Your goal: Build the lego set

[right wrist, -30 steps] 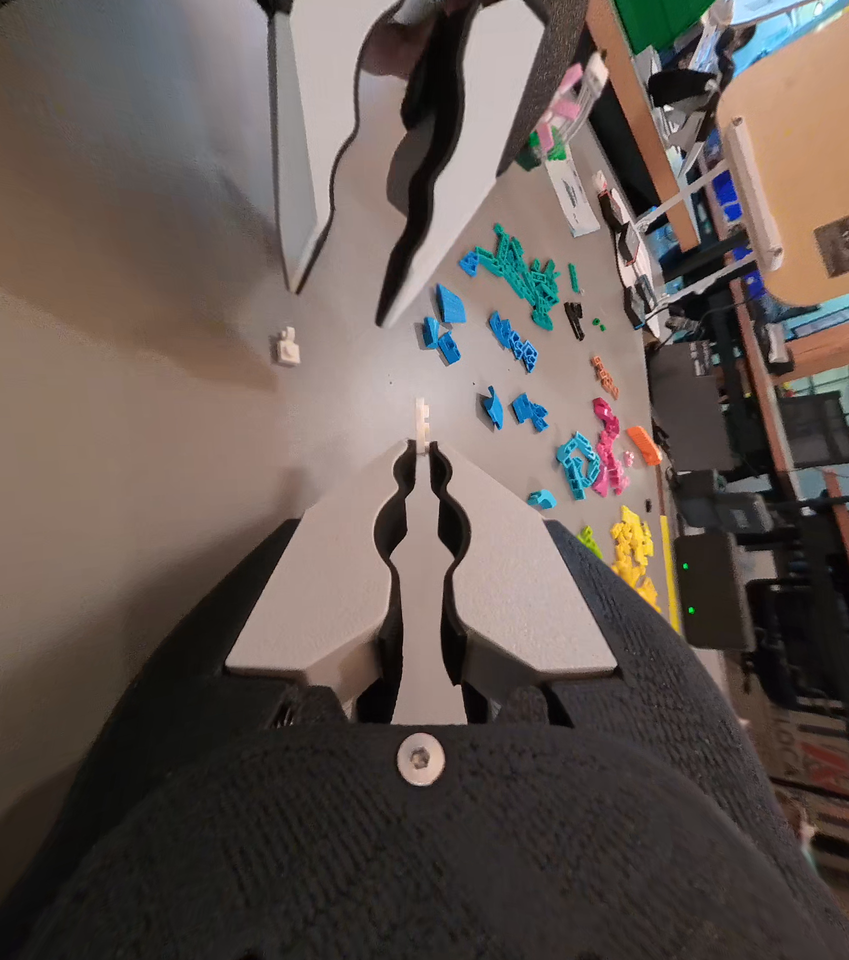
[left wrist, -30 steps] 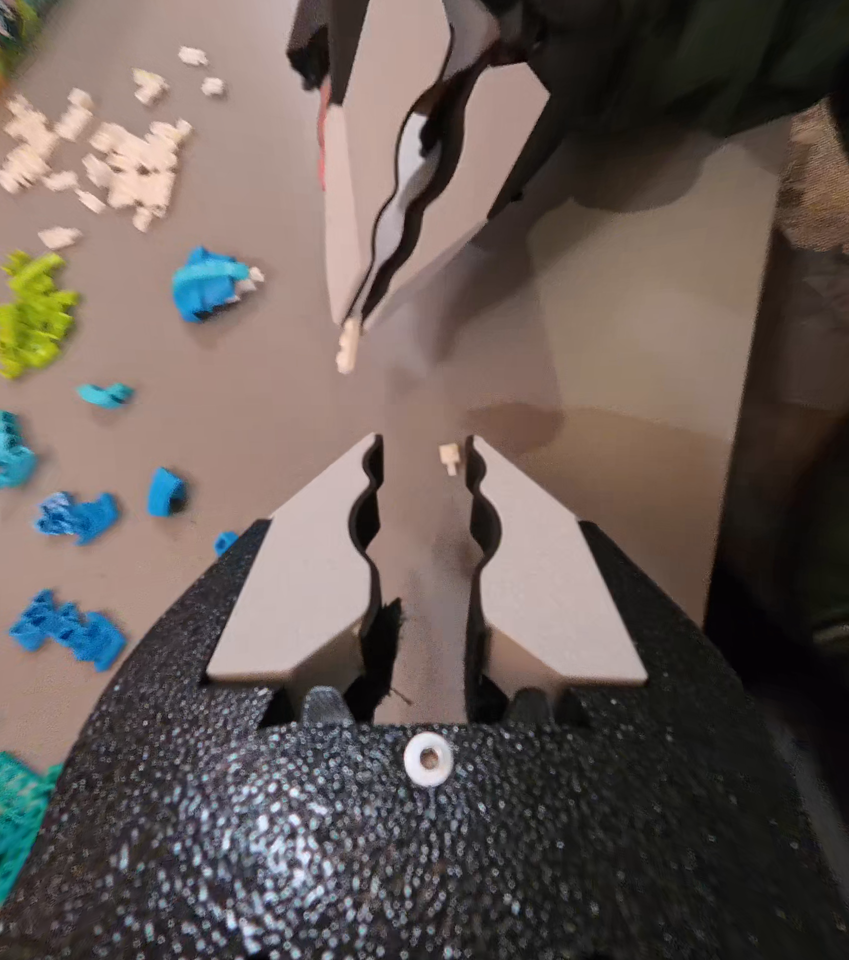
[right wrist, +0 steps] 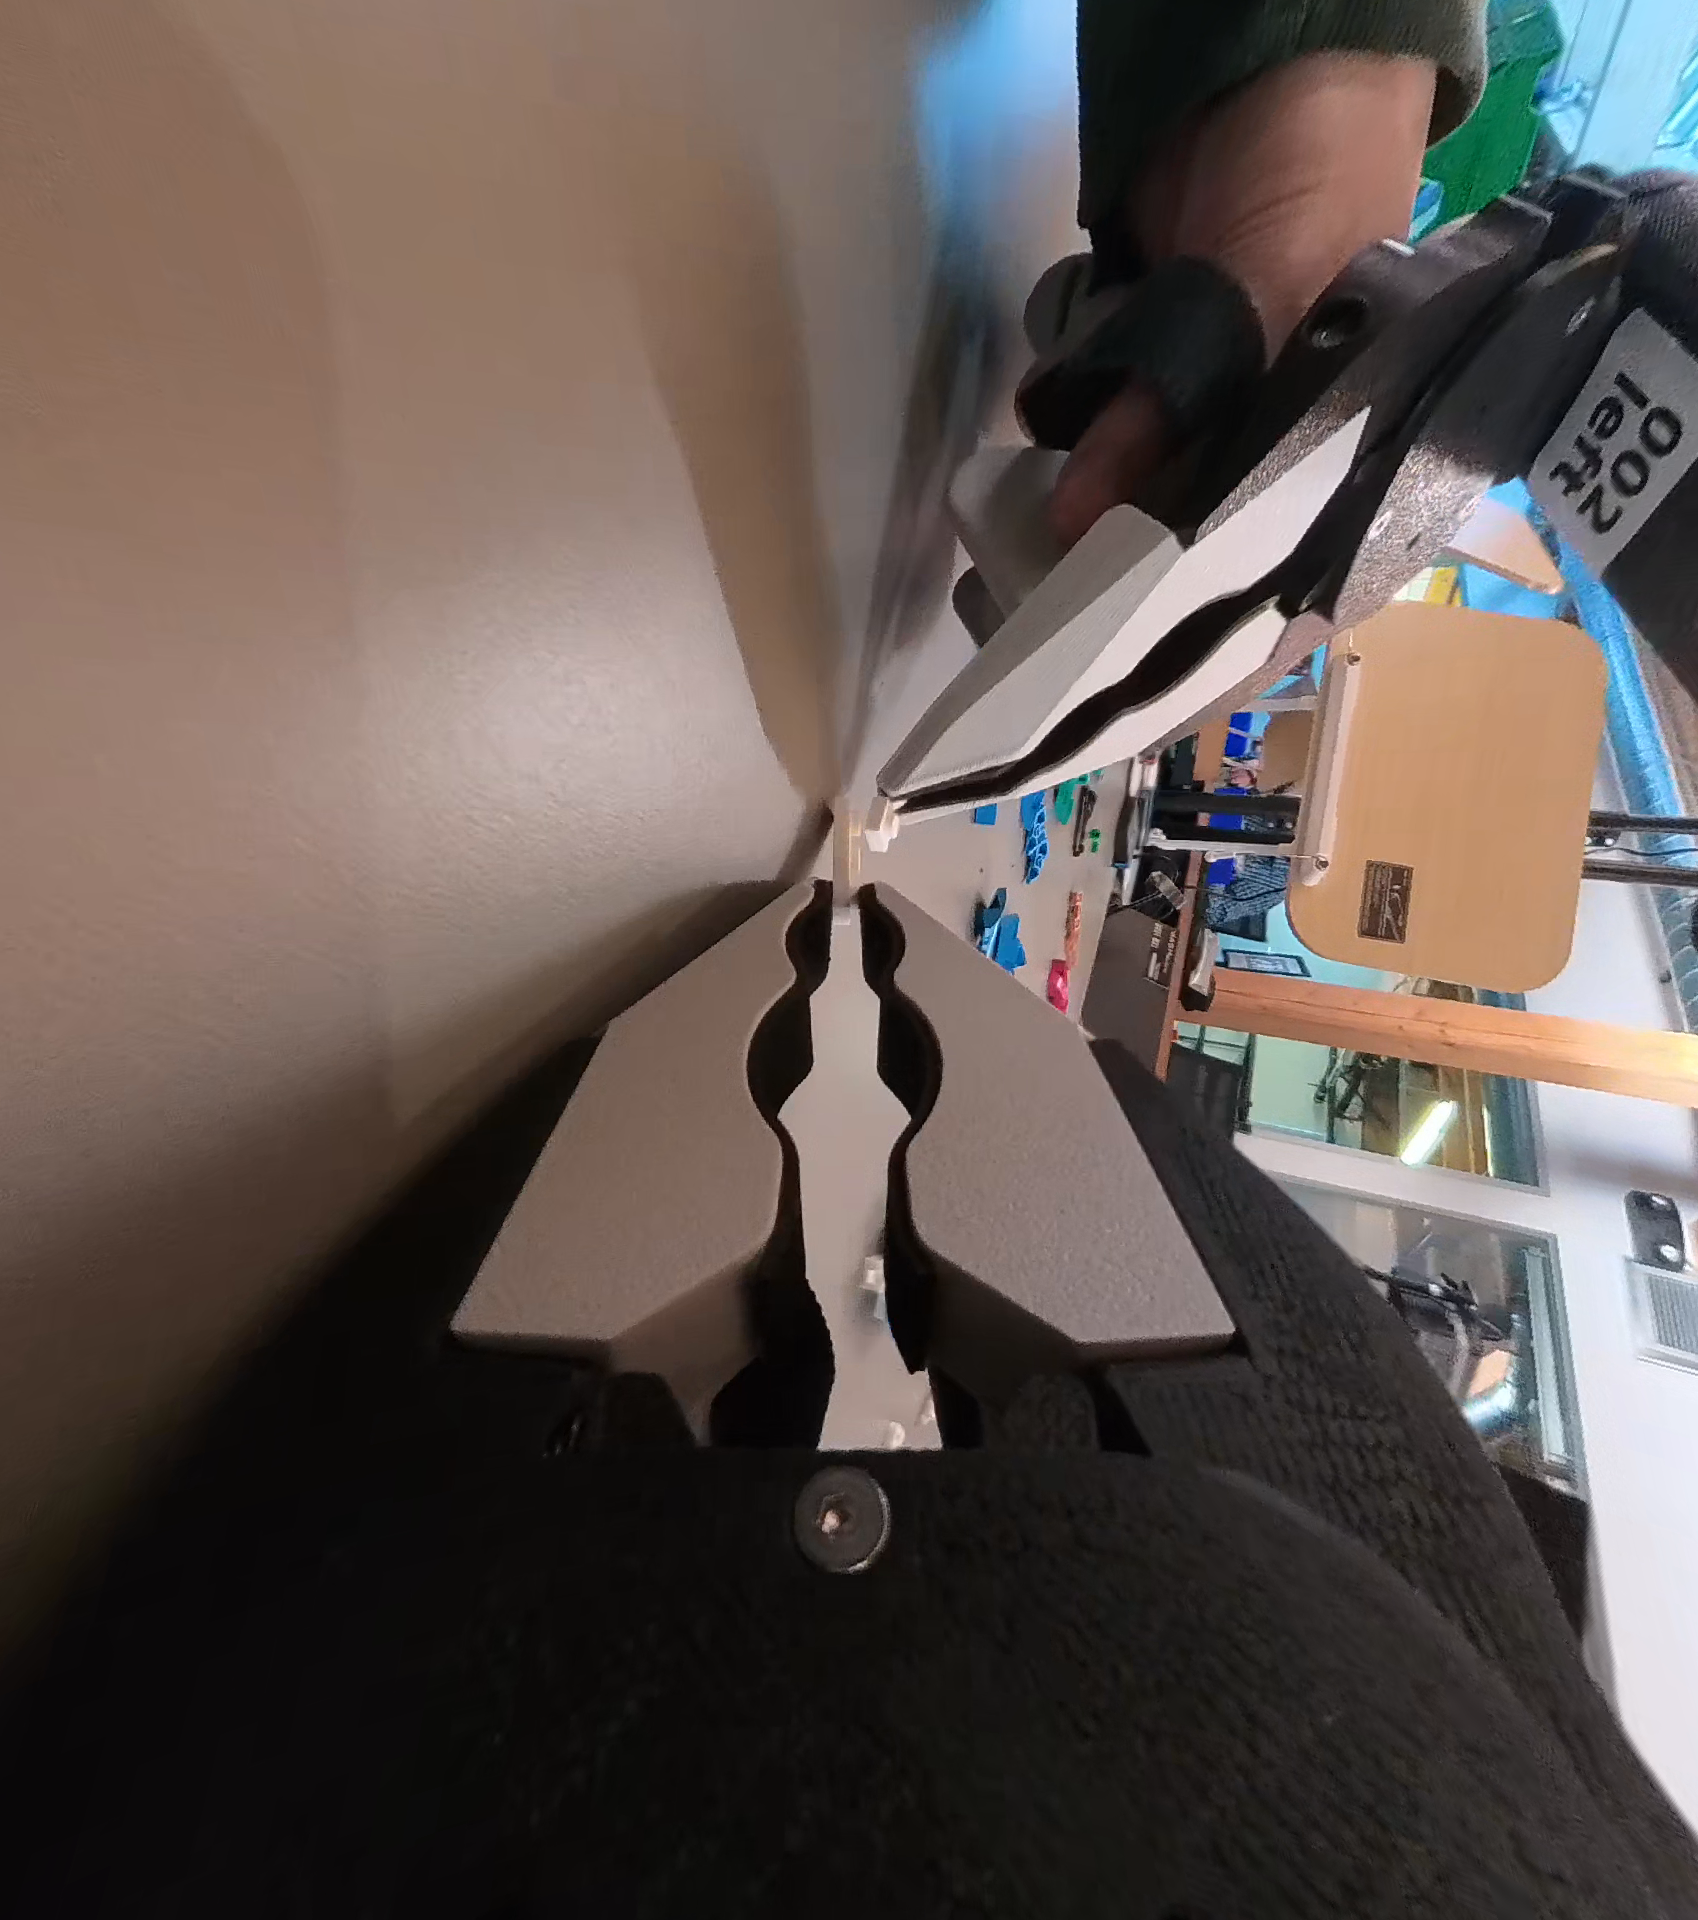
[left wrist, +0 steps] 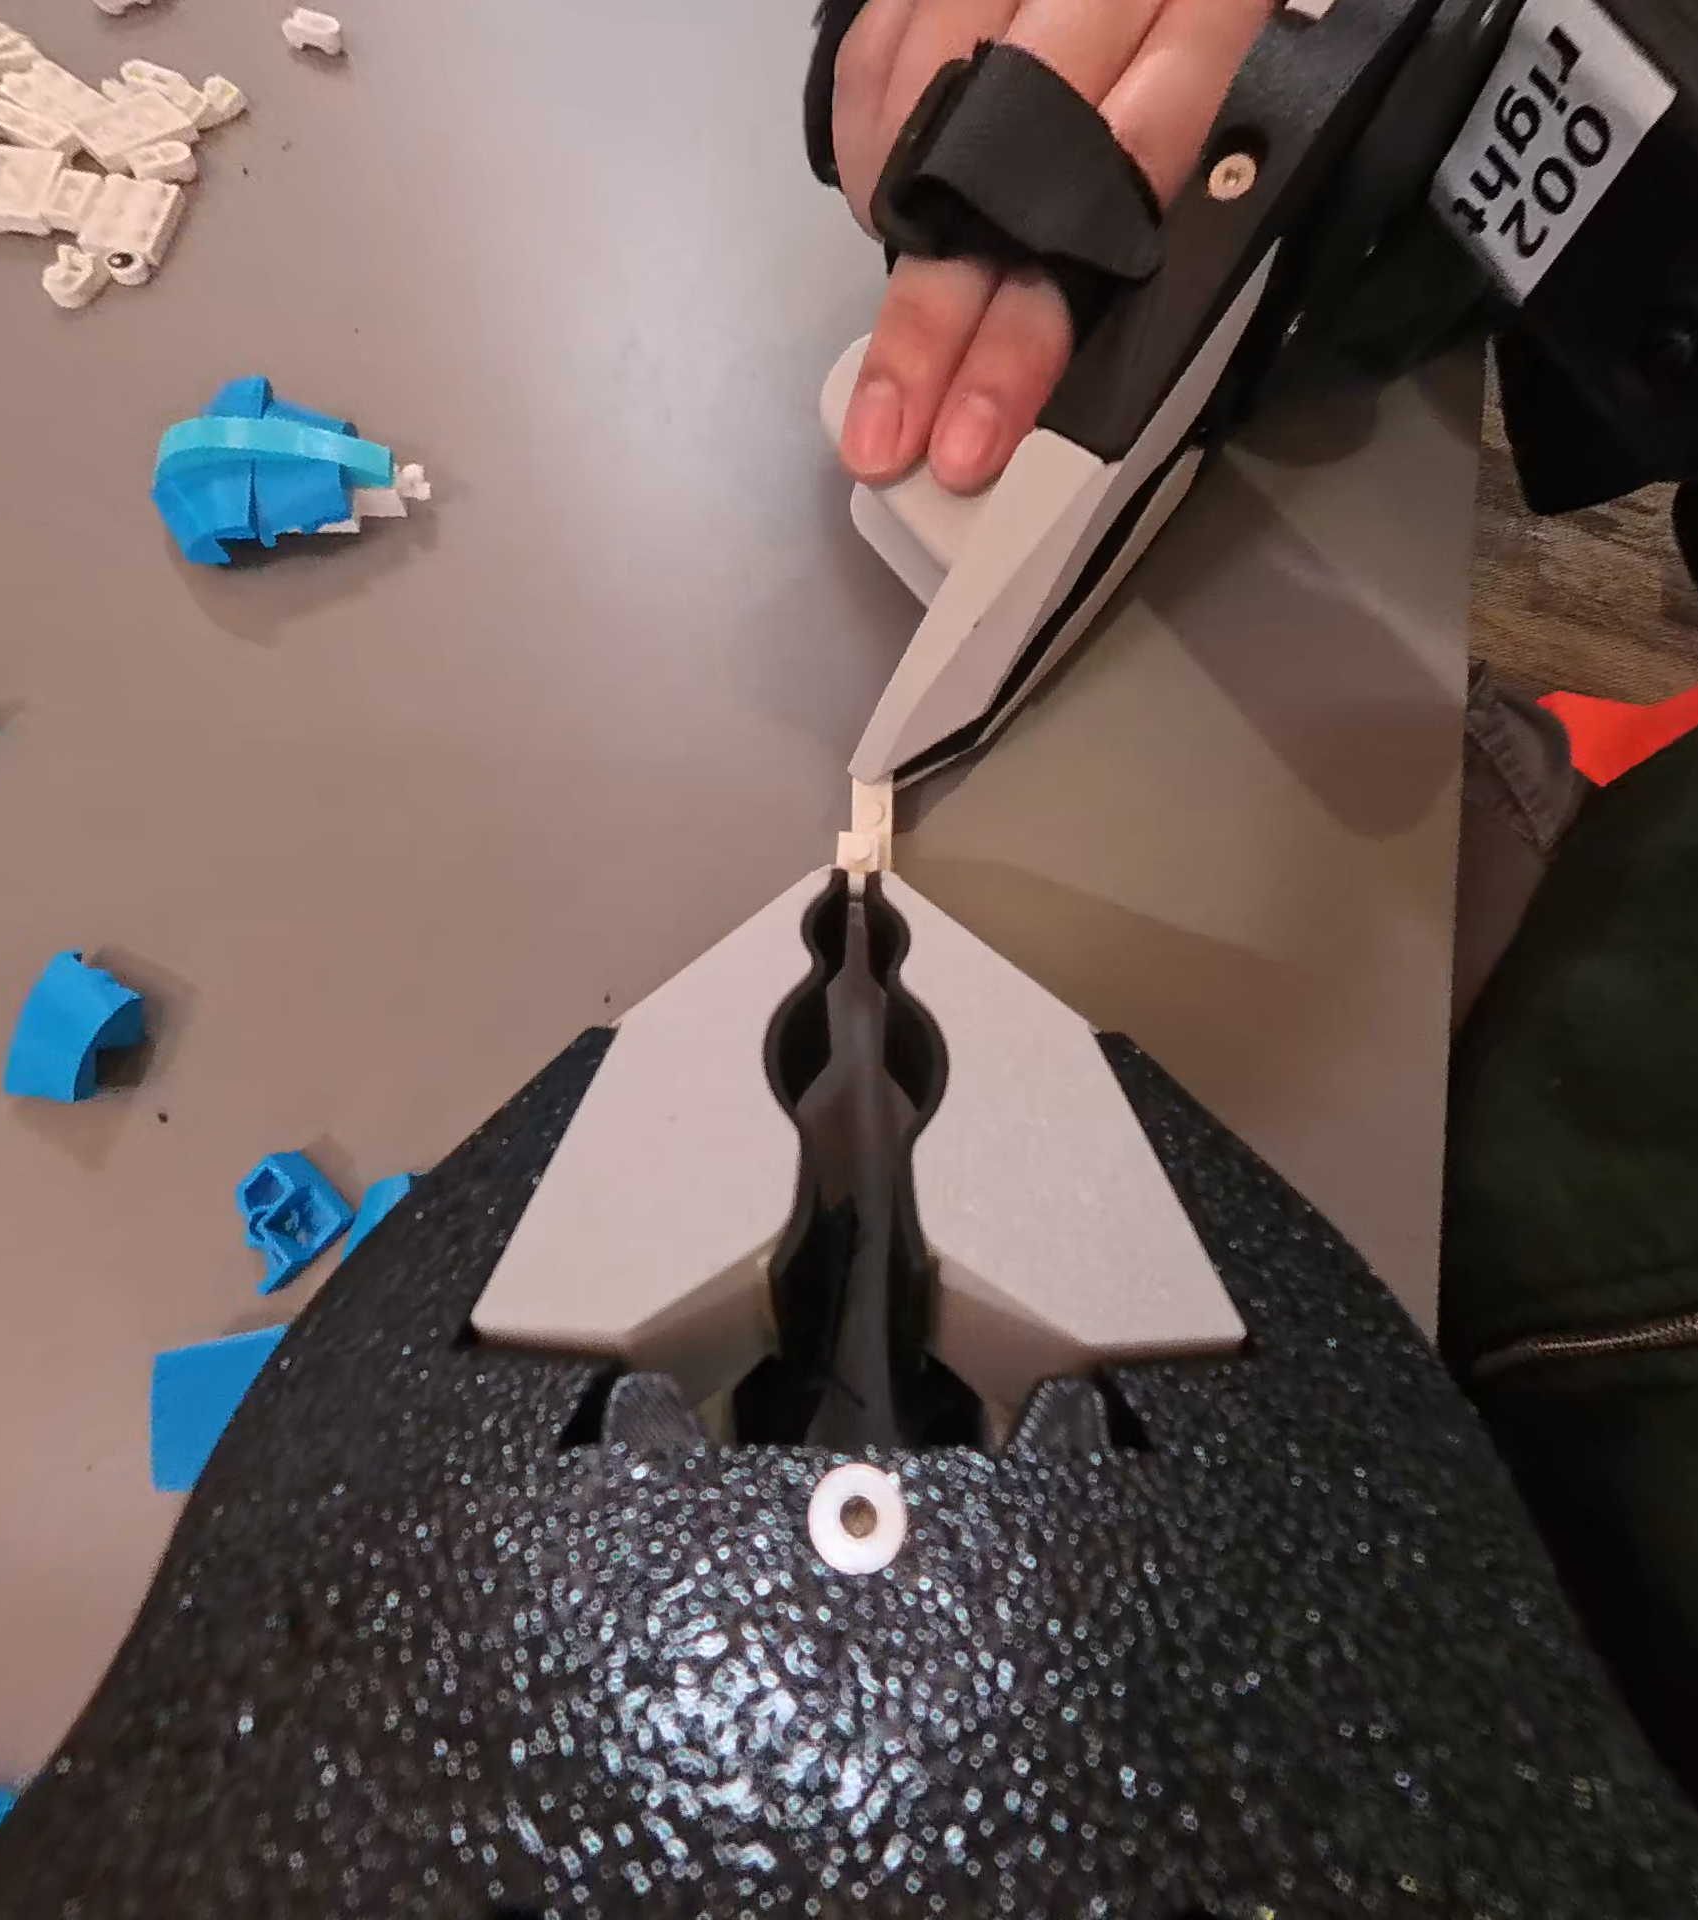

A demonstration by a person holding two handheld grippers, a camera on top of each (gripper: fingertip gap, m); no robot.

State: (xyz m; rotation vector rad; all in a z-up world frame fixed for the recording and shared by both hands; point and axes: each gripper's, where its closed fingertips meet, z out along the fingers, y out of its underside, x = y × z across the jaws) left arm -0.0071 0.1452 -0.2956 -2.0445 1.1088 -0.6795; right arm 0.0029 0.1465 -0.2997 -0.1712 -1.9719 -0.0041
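My left gripper (left wrist: 860,881) is shut on a small white brick piece (left wrist: 864,850) that sticks out past its fingertips. My right gripper (left wrist: 876,774) comes in from the upper right, shut on a thin white plate (left wrist: 876,805). The plate's free end meets the small piece, above the grey table (left wrist: 512,675). In the right wrist view my right gripper (right wrist: 840,896) pinches the plate (right wrist: 843,847) edge-on. The left gripper (right wrist: 892,805) holds the small piece (right wrist: 881,823) against the plate's side.
A pile of white pieces (left wrist: 55,177) lies at the far left. Blue pieces (left wrist: 253,468), (left wrist: 71,1029) are scattered on the left. The table's right edge (left wrist: 1463,727) is close to both grippers. A hand (left wrist: 959,343) grips the right tool. A wooden chair (right wrist: 1447,790) stands beyond the table. Both grippers' tips are close together, under 4 cm apart.
My left gripper was open around the small white piece on the table; it has shut on it and lifted it. Both grippers moved together, so the two white pieces now touch.
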